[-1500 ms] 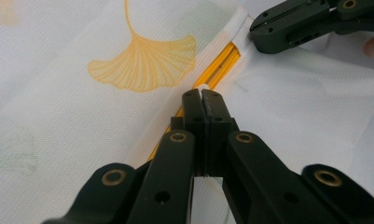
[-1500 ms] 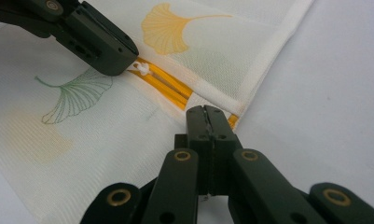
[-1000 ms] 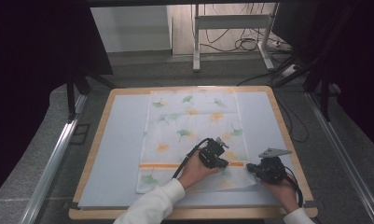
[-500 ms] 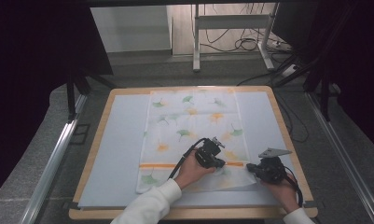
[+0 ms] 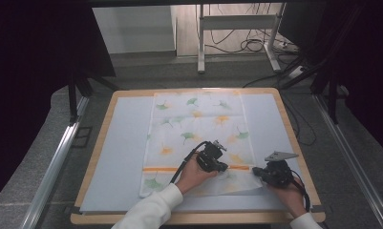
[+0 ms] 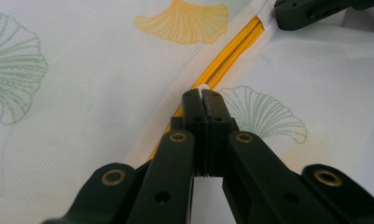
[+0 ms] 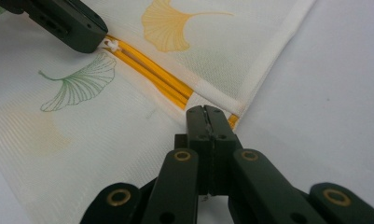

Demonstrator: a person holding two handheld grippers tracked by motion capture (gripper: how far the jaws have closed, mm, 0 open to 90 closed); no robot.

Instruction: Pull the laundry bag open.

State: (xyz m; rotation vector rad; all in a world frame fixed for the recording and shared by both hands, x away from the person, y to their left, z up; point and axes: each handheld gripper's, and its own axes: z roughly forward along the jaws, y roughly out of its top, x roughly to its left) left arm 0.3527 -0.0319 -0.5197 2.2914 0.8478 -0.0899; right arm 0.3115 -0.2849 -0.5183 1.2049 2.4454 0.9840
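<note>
A white cloth point(image 5: 198, 119) printed with green and orange ginkgo leaves lies flat on the pale blue mat point(image 5: 122, 143). An orange stripe point(image 5: 160, 169) crosses it near the front. My left gripper point(image 5: 222, 166) rests on that stripe with its jaws together, and a small white tuft of fabric shows at the tip point(image 6: 202, 88). My right gripper point(image 5: 255, 171) sits at the cloth's right hem point(image 7: 268, 60) where the stripe ends, its jaws point(image 7: 205, 108) closed on the edge. In the right gripper view, the left gripper point(image 7: 103, 42) pinches the stripe point(image 7: 152, 74).
A wooden rim point(image 5: 294, 143) frames the mat. Metal rails point(image 5: 55, 162) run along both sides of the table. Behind it stand a stand's legs point(image 5: 201, 43) and loose cables point(image 5: 256, 45) on the floor. Bare mat lies left and right of the cloth.
The left gripper has edged slightly to the left along the stripe. The right gripper has stayed where it was.
</note>
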